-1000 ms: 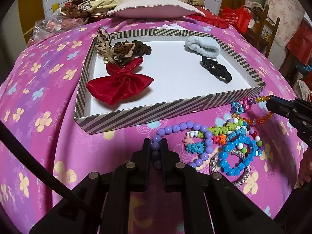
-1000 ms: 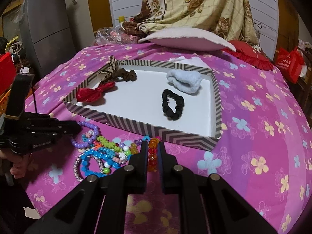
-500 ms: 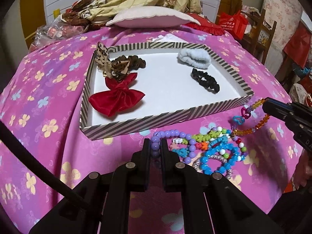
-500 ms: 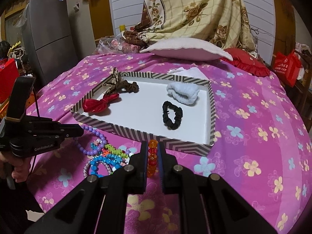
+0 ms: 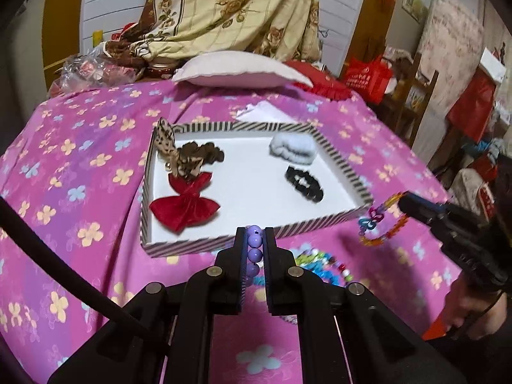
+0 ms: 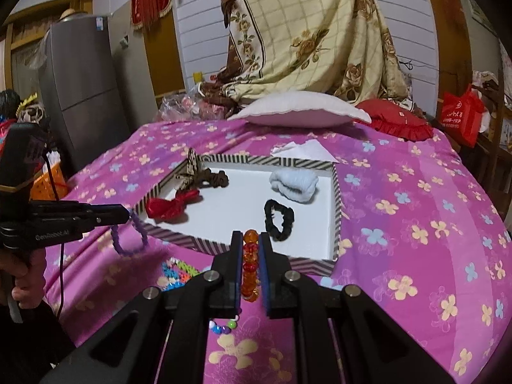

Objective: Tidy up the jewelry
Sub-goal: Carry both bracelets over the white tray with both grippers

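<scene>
Left claw [image 5: 255, 235] grips the purple round-bead bracelet [image 5: 255, 249]; right claw [image 6: 250, 240] grips the orange faceted-bead bracelet [image 6: 249, 264], both lifted near the striped cardboard tray [image 5: 204, 243]. Risk: dangling loops snag its near rim or slip free.

The left gripper [image 5: 255, 235] was closed, with purple beads [image 5: 255, 247] pinched between its fingers; the right gripper [image 6: 250, 240] was closed too, with orange beads [image 6: 249, 262] between its fingers.

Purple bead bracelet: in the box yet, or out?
Out. The purple bead bracelet hangs from the left gripper, outside the striped box.
</scene>
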Motion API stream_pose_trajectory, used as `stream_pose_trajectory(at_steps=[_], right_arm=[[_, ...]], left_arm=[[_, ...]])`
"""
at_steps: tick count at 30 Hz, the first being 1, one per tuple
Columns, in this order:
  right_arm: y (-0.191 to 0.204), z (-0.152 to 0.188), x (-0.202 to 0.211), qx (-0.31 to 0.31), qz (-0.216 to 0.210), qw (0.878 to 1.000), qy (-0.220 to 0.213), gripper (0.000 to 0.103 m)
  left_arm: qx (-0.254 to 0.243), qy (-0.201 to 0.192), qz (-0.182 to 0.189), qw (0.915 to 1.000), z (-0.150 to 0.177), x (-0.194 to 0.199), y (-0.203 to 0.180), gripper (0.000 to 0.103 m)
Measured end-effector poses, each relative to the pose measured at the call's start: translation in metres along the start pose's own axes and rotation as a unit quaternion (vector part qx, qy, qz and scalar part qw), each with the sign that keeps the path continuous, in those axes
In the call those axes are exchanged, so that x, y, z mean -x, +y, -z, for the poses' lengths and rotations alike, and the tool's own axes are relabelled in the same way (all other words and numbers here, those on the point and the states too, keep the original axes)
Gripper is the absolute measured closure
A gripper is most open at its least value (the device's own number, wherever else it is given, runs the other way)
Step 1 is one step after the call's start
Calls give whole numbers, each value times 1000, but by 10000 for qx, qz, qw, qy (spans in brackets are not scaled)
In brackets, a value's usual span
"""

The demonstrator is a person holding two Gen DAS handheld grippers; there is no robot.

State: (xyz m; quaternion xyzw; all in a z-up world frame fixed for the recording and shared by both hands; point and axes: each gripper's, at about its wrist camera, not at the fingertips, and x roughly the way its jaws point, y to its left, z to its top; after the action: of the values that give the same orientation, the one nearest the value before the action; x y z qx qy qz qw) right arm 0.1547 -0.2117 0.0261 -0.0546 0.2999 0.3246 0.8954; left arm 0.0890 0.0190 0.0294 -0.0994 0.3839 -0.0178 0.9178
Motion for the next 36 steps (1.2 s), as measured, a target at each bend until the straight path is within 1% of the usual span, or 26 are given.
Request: stream_pose_trajectory(at_steps=[5, 8, 10, 13, 15, 17, 20, 23, 27, 29, 34, 36], right_arm=[[1, -4, 2, -53, -9, 9999, -123, 93], [-1, -9, 4, -146, -2, 9996, -261, 93], [-3, -14, 4, -222, 12, 9991, -368, 93], [-6, -25, -1, -344, 26, 9979, -541, 93], [-9, -33, -7, -441, -20, 9972, -600, 93], [-10, -42, -16, -498, -46, 9969, -603, 93], [-10, -55, -36, -600, -115, 9969, -488, 94], [-9, -63, -63, -694, -115, 9973, -210, 94], [-8, -59, -90, -836, -258, 9962, -38, 94], [-8, -55, -101, -914, -323, 9953, 37, 94], [-11, -46, -121, -1106, -316, 9932, 186, 94], [-13, -45, -123, -1150, -310, 9927, 189, 94]], left_arm=[[90, 17, -97, 9999, -13, -5, 0, 103], [165, -7, -20, 9999, -30, -11, -1, 103], [148, -29, -34, 9999, -40, -18, -4, 103], [273, 26, 8, 9996, -55, -35, -5, 103], [360, 56, 40, 9993, -64, -45, -7, 103], [417, 6, 98, 9991, -74, -53, -11, 103], [466, -41, 189, 9987, -80, -65, -13, 103], [454, 40, 192, 9988, -77, -83, -13, 103], [536, 139, 141, 9984, -76, -106, -6, 103], [686, 139, 264, 9972, -78, -110, -1, 103], [735, -70, 499, 9960, -80, -111, 3, 103], [784, 25, 423, 9960, -79, -119, 8, 100]])
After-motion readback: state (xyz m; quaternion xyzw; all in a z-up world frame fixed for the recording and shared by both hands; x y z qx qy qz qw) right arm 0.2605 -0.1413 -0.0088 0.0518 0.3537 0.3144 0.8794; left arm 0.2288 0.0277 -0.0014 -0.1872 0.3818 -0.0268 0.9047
